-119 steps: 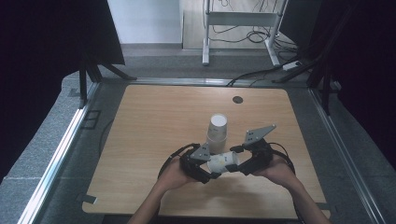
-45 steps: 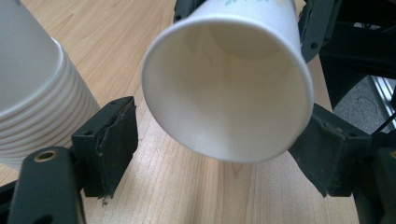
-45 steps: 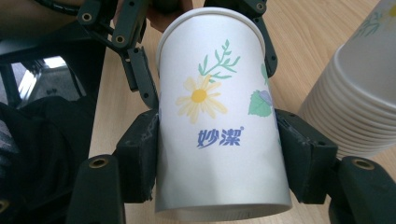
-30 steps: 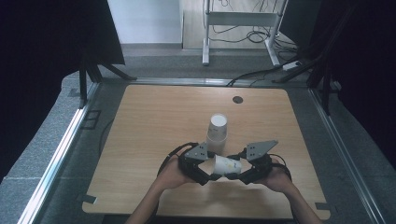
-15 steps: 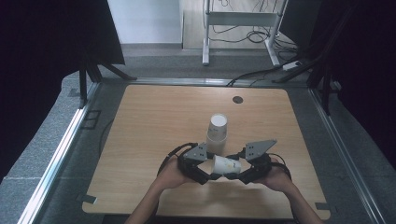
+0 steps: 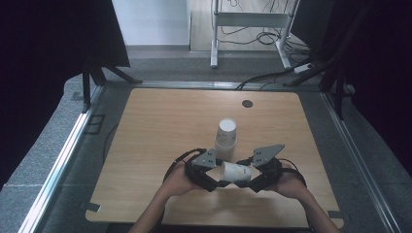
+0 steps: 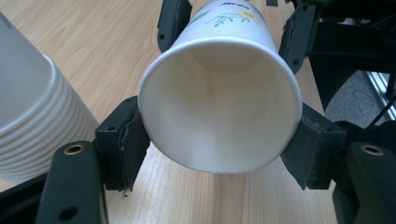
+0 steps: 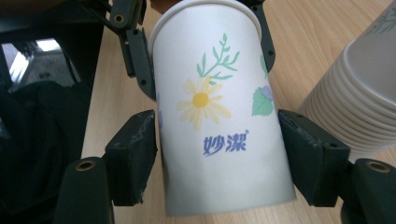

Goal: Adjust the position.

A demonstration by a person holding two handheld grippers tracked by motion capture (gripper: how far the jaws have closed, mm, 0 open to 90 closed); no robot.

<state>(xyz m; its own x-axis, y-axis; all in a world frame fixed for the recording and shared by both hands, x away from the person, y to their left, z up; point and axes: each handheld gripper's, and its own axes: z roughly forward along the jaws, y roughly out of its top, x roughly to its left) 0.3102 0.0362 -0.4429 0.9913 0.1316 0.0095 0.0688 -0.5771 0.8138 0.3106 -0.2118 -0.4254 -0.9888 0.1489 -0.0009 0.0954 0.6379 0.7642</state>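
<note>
A white paper cup (image 6: 236,172) with a daisy print lies level above the table's near part, between my two grippers. My left gripper (image 7: 218,144) is shut on the rim end, and the cup's (image 7: 219,102) open mouth faces its camera. My right gripper (image 8: 222,154) flanks the base end of the cup (image 8: 219,116); its jaws have just been opening, and its pads stand beside the wall without squeezing it. In the high view the left gripper (image 6: 221,178) and right gripper (image 6: 255,177) point at each other.
A stack of white paper cups (image 6: 227,138) stands upside down just behind the grippers, near the middle of the wooden table (image 6: 160,126). The stack (image 7: 32,116) is close beside the left jaw, and the stack (image 8: 364,107) sits to the right jaw's side. A dark round hole (image 6: 247,103) lies at the far edge.
Since four seconds ago both hands and the level cup have drawn slightly toward the near edge. Over the last second the hands keep still.
</note>
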